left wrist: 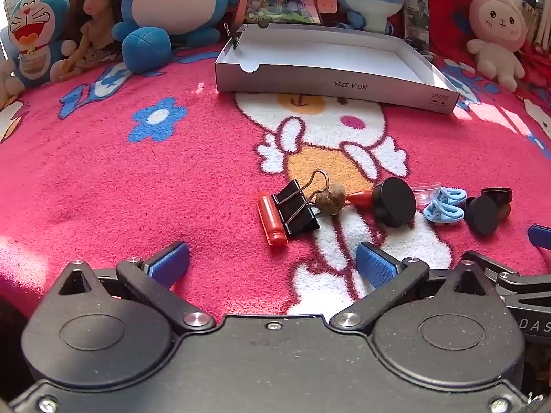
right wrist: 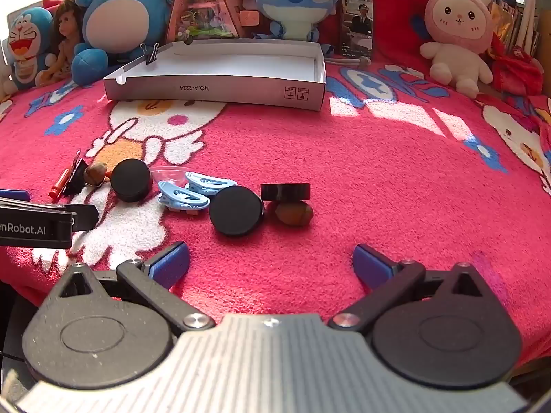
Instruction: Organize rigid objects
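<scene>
Small rigid objects lie in a row on the pink blanket: a red pen cap (left wrist: pixel 271 221), a black binder clip (left wrist: pixel 297 208), a brown nut (left wrist: pixel 331 199), black round lids (left wrist: pixel 395 201) (right wrist: pixel 237 210), light blue doll shoes (left wrist: pixel 444 205) (right wrist: pixel 193 193), a black ring (right wrist: pixel 285 191) resting on a brown stone (right wrist: pixel 293 213). A shallow white box (left wrist: pixel 330 79) (right wrist: pixel 220 88) stands behind them with a small binder clip (right wrist: pixel 151 53) on its rim. My left gripper (left wrist: pixel 272 261) is open and empty, just short of the pen cap. My right gripper (right wrist: pixel 272 261) is open and empty, just short of the black lid.
Plush toys and a doll (left wrist: pixel 93 31) line the back edge: Doraemon (left wrist: pixel 34 34), Stitch (right wrist: pixel 292 3), a pink rabbit (right wrist: pixel 454 34). A triangular display (right wrist: pixel 206 3) and a photo card (right wrist: pixel 357 24) stand behind the box. The left gripper's body (right wrist: pixel 38 223) shows at the left of the right wrist view.
</scene>
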A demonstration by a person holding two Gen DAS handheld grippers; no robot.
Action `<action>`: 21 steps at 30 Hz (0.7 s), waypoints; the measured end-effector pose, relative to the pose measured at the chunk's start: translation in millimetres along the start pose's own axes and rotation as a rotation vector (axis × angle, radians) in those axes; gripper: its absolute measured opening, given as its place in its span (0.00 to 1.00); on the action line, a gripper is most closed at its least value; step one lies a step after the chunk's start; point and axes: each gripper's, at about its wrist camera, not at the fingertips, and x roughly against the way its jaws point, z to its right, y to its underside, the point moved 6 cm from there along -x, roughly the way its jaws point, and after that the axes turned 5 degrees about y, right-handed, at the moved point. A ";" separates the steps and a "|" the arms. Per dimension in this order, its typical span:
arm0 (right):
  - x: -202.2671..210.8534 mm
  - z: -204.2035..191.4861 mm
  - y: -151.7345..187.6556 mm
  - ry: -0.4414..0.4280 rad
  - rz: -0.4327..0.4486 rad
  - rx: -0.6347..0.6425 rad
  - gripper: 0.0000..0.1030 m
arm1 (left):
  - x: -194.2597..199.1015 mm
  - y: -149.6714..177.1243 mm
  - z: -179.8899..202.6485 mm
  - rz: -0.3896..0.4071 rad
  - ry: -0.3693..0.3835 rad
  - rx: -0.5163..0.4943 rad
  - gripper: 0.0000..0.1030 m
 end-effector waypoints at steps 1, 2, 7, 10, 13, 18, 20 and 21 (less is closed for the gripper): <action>0.2 0.0 0.3 0.000 0.001 0.001 1.00 | 0.0 0.1 0.0 -0.001 0.000 -0.001 1.00; 0.4 0.0 0.5 -0.001 0.002 0.001 1.00 | -0.1 0.1 0.0 -0.004 0.000 -0.001 1.00; 0.5 -0.4 -0.4 0.000 -0.003 0.003 1.00 | -2.2 4.2 -1.2 -0.003 -0.002 0.002 1.00; 1.7 0.9 0.4 0.001 0.000 -0.002 1.00 | -1.8 3.5 -0.5 -0.006 -0.004 0.000 1.00; 4.5 2.7 0.0 0.003 0.000 -0.002 1.00 | -1.6 3.3 -0.2 -0.007 -0.006 0.000 1.00; 0.9 -0.8 -0.6 0.012 -0.002 -0.006 1.00 | -2.0 3.7 -0.2 -0.007 -0.005 -0.001 1.00; 1.0 -0.3 -0.6 0.011 -0.002 -0.004 1.00 | -2.2 3.6 -0.1 -0.007 -0.006 0.000 1.00; 1.0 -0.4 -0.5 0.011 -0.002 -0.004 1.00 | -2.2 3.6 -0.2 -0.008 -0.006 0.000 1.00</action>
